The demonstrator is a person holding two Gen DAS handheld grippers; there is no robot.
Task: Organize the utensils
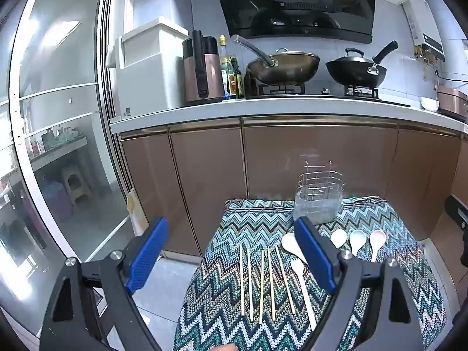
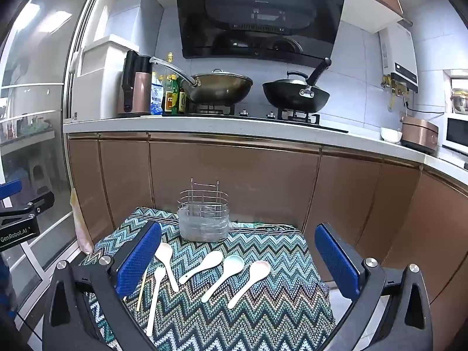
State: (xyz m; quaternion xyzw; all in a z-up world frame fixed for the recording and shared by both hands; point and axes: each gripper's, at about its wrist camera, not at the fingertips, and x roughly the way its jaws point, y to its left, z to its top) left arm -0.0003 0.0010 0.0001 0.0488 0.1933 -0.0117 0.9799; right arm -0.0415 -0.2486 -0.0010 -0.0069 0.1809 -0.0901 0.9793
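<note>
Both tools stand with their blue-padded fingers wide apart and nothing between them. The left tool (image 1: 231, 256) hangs over the left edge of the small surface (image 1: 389, 286), which is draped in a zigzag-patterned knitted cloth; the right tool (image 2: 238, 259) hangs over the cloth's near half.

On the cloth, five wooden chopsticks (image 1: 263, 285) lie side by side at the left, roughly parallel, tips pointing toward the cabinets. To their right lie the spoons: a long slender white spoon (image 2: 155, 301) and a white ceramic soup spoon (image 2: 166, 261) next to it, then three more soup spoons in a row, white (image 2: 203, 266), pale blue (image 2: 225, 276) and pale pink (image 2: 251, 279), all apart from one another with bowls toward the back. At the far edge of the cloth stands the wire utensil holder (image 2: 204, 218) with a clear plastic drip cup around its base; nothing stands in it.

The only clear writing is "GenRobot.AI" in white on the black body of the left tool (image 2: 17, 234), seen at the left margin of the right wrist view. Behind, on the kitchen counter (image 2: 204, 124), a steel wok (image 2: 218, 87) and a black wok (image 2: 295, 95) sit on the gas hob under a black range hood (image 2: 260, 14). The bottle (image 2: 169, 93) labels beside a pink-and-black kettle (image 2: 137, 86) are too small to read.
</note>
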